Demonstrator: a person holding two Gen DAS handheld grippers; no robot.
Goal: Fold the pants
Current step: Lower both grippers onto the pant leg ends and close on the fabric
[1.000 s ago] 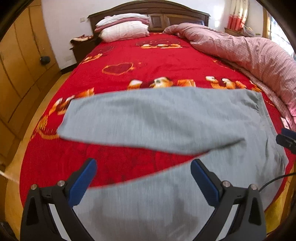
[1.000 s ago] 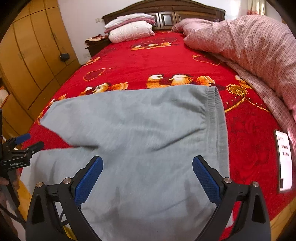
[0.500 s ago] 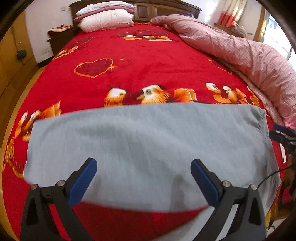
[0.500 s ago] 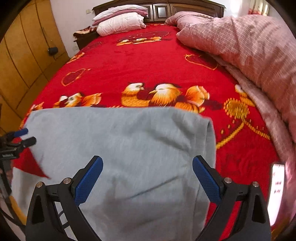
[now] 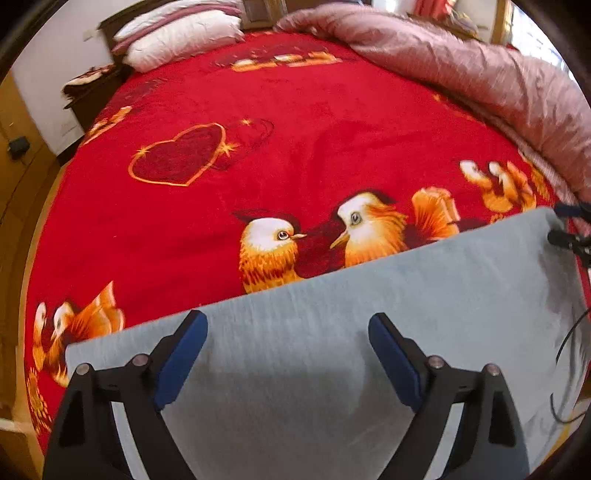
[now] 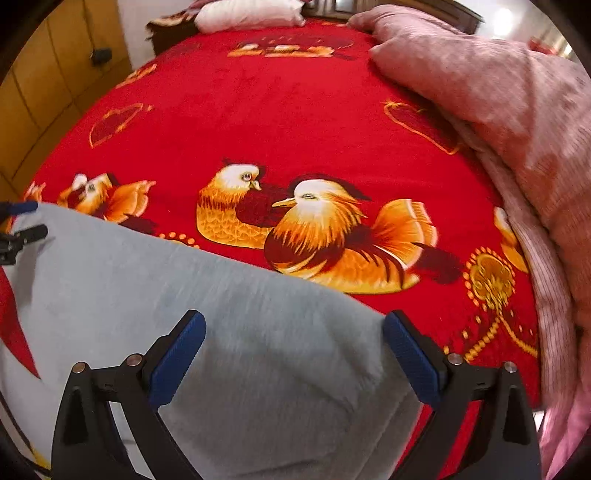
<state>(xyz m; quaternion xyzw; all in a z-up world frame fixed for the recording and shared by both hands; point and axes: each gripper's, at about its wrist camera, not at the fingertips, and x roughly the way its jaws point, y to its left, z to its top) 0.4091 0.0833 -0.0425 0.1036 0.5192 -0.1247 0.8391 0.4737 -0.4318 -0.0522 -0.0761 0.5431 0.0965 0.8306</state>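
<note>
Light grey pants (image 5: 369, 314) lie flat across the near part of a red bed cover (image 5: 295, 129); in the right wrist view the pants (image 6: 184, 295) fill the lower left. My left gripper (image 5: 288, 332) is open, its blue pads wide apart just above the far edge of the pants, holding nothing. My right gripper (image 6: 291, 332) is open over the far right corner of the pants, also empty. Each gripper's tips show at the side edge of the other's view. The near part of the pants is hidden below the frames.
A pink quilt (image 6: 498, 110) is heaped along the right side of the bed. White pillows (image 5: 184, 29) lie by the headboard. A wooden wardrobe (image 6: 44, 92) and floor are to the left of the bed. Duck and heart prints cover the bed.
Both grippers moved forward and down toward the far edge of the pants. The far edge now sits low in both views. Both stayed open.
</note>
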